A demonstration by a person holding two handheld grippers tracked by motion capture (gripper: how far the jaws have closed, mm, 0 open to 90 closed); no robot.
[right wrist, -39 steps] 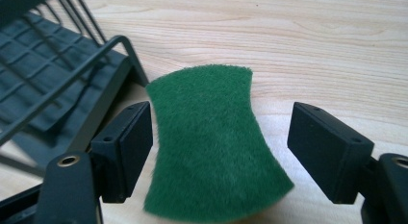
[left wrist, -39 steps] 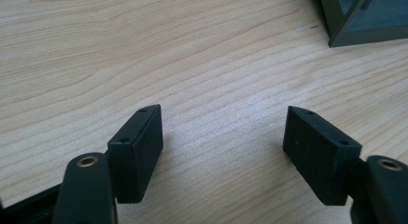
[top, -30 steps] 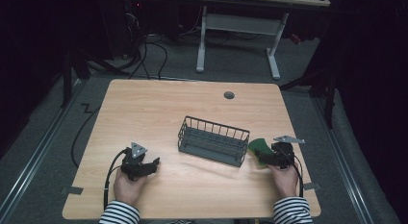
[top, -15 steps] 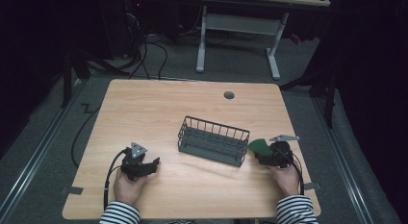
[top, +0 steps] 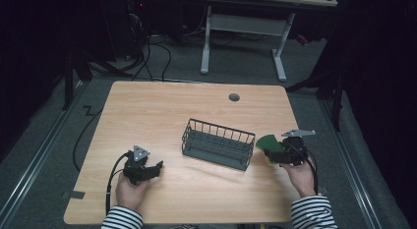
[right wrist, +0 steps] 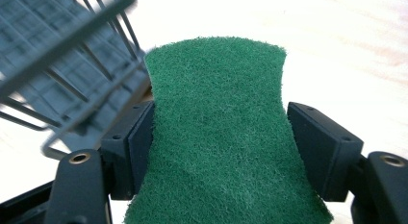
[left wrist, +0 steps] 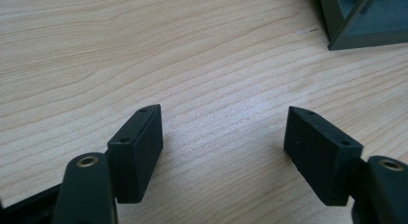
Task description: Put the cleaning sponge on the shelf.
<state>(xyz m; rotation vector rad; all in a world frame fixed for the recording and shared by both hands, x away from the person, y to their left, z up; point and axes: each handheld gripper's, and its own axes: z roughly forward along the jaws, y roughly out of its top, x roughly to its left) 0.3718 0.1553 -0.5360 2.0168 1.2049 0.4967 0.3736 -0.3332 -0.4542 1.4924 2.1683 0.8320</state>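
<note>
High view first: the right gripper (top: 273, 151) is up off the wooden table (top: 196, 106) now, carrying the green scouring pad (top: 268, 142), where a second ago it sat lower, down at the tabletop. Its jaws have just been closing, and the pad is right between them. Right gripper view confirms it: the green pad (right wrist: 221, 132) sits squeezed across its width, one black pad (right wrist: 139, 147) pressing each long edge, the waisted sides pinched in, so this is a firm grip on a wide, springy thing. Just ahead of those jaws and off to their left stands the wire basket (right wrist: 72, 65), its end close to the pad's front edge but not touching as far as I can see; from above, the basket (top: 219, 143) lies between the two hands, tilted a little across the table. Over on the other side, the left gripper (top: 150, 171) rests low on the table, and the left gripper view shows its jaws spread wide with nothing but bare wood grain between them, the basket's corner (left wrist: 361, 22) well ahead. So the pickup looks done and the lift is under way; my read is the pad goes over the rim and into the basket next, which calls for a bit more height to clear the wires.
</note>
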